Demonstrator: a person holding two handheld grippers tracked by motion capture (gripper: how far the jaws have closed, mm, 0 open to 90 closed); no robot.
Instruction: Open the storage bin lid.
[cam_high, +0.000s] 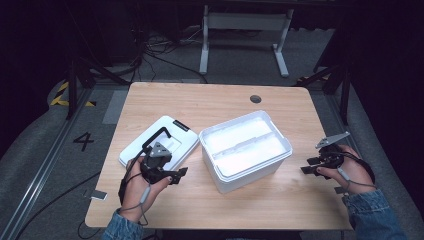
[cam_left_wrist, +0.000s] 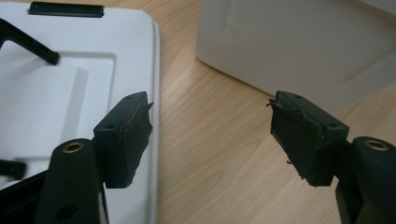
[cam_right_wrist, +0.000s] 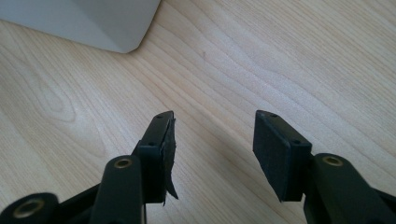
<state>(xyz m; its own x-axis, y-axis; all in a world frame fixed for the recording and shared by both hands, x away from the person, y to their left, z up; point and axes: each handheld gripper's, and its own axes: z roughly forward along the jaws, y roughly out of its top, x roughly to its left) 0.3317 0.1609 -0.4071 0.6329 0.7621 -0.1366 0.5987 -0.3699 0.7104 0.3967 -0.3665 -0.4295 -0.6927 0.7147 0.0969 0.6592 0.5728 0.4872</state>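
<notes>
Left gripper (cam_left_wrist: 210, 135) is held wide apart with nothing between its jaws, over bare table (cam_high: 280, 200) between the white lid (cam_left_wrist: 56, 93) and the white box (cam_high: 245, 150). Right gripper (cam_right_wrist: 212, 154) is likewise spread wide, empty, beside the box's corner. No writing can be read.

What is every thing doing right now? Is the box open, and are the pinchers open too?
white box: open, lid off, upright on the table, white divider across its inside.
white lid: lying flat on the table left of the box, black handle raised.
left gripper: open, nothing between its jaws, by the lid's edge.
right gripper: open, empty, over bare wood to the box's right.
</notes>
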